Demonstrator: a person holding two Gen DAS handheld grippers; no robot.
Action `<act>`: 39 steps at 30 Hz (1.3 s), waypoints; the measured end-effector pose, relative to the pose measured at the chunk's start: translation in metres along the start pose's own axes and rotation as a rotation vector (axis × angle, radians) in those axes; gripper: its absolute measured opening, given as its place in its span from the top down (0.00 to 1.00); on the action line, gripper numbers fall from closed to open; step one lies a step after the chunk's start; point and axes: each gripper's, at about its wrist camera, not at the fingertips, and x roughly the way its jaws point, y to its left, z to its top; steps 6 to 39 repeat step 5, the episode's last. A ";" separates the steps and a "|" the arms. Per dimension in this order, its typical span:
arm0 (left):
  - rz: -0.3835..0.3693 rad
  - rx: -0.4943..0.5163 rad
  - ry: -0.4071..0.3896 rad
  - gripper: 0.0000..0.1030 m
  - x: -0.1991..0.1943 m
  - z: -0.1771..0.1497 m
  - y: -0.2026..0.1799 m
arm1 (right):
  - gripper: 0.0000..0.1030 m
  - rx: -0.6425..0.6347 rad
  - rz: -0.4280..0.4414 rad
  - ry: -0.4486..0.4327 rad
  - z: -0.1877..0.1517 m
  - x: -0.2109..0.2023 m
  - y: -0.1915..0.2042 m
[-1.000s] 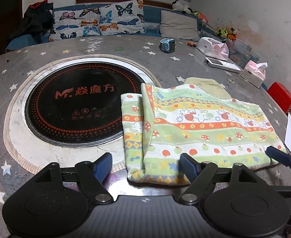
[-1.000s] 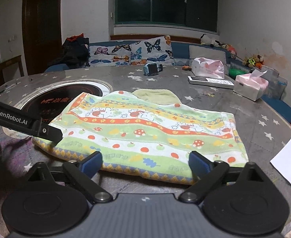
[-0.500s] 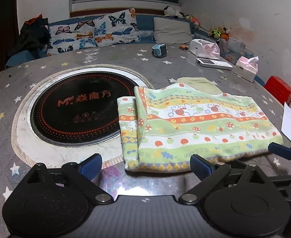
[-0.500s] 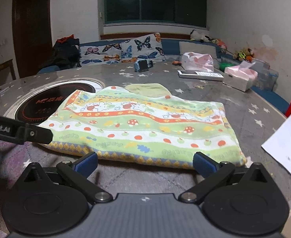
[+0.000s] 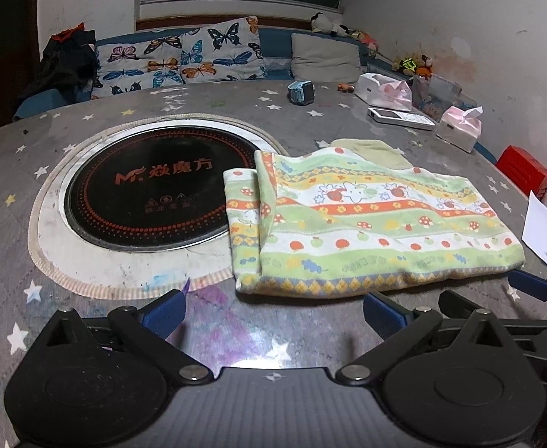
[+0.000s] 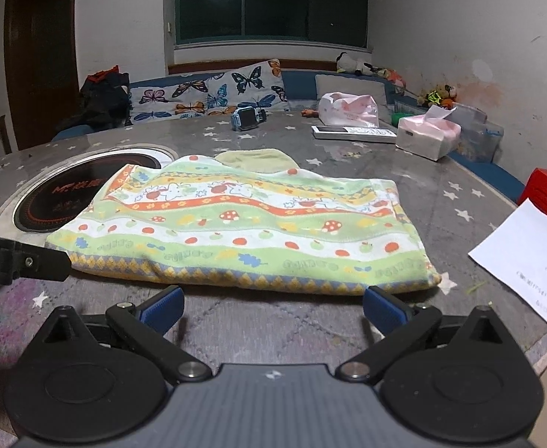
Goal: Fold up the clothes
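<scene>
- The garment [image 5: 370, 220], a striped print with mushrooms and apples, lay folded into a flat oblong on the star-patterned table [image 5: 87, 119]. Its left end overlapped the rim of the black hob [image 5: 143, 190] set into the tabletop, and a plain yellow-green flap stuck out at the far edge.
- The left gripper [image 5: 273, 310] hung just short of the near hem with its jaws opening to their widest; nothing lay between the pads, only bare table.
- The right gripper [image 6: 271, 308] also stood wide apart and empty, just before the near hem toward the right end.
- Judged from this, the step in hand was a fresh grasp for the next fold. Done well, each claw would take one near corner, pinching all layers together so the loose under-layer at the left end did not slip out.
- Both should lift evenly and low to keep the hem straight.
- The paper [image 6: 527, 254] lay near the right end, so the right claw needed to steer clear of it.
</scene>
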 end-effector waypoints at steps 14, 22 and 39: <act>0.009 0.007 -0.009 0.00 -0.002 -0.003 -0.001 | 0.00 0.007 -0.004 0.001 -0.001 -0.002 0.000; 0.009 0.007 -0.009 0.00 -0.002 -0.003 -0.001 | 0.00 0.007 -0.004 0.001 -0.001 -0.002 0.000; 0.009 0.007 -0.009 0.00 -0.002 -0.003 -0.001 | 0.00 0.007 -0.004 0.001 -0.001 -0.002 0.000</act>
